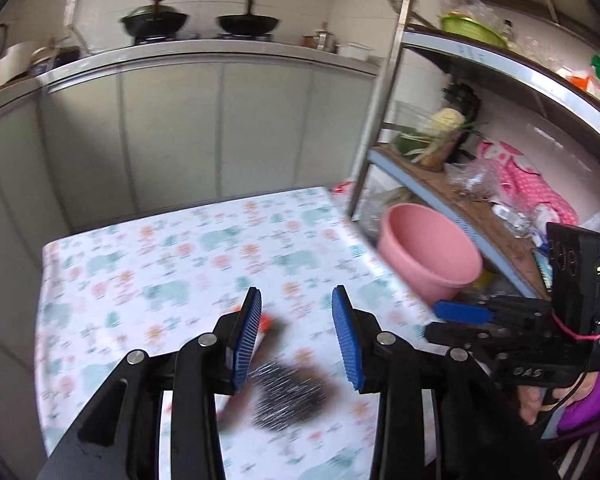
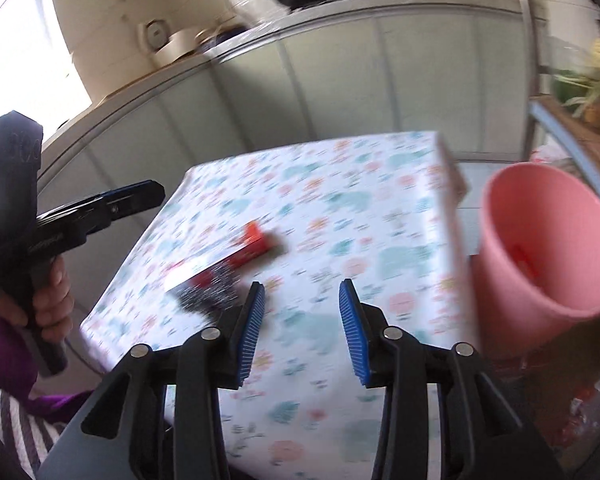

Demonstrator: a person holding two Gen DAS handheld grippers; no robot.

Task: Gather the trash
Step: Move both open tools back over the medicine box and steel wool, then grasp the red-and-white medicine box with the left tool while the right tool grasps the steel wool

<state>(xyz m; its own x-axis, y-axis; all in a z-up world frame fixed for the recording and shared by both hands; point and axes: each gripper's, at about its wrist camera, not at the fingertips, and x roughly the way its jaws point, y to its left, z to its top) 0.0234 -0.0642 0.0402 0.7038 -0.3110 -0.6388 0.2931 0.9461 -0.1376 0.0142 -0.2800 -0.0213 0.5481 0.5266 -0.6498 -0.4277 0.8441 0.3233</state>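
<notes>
A red and black wrapper (image 1: 278, 390) lies flat on the patterned tablecloth (image 1: 172, 264), blurred; it also shows in the right wrist view (image 2: 228, 268). My left gripper (image 1: 296, 304) is open and empty, hovering above the wrapper with its near part between the fingers. My right gripper (image 2: 302, 294) is open and empty over the table, the wrapper just left of its left finger. A pink bucket (image 1: 428, 256) stands off the table's right edge; in the right wrist view (image 2: 548, 248) something red lies inside it.
A metal rack (image 1: 480, 200) with vegetables and bags stands right of the table, behind the bucket. Grey cabinets (image 1: 220, 128) with woks on a stove run along the back wall. The other hand-held gripper (image 1: 540, 320) shows at right.
</notes>
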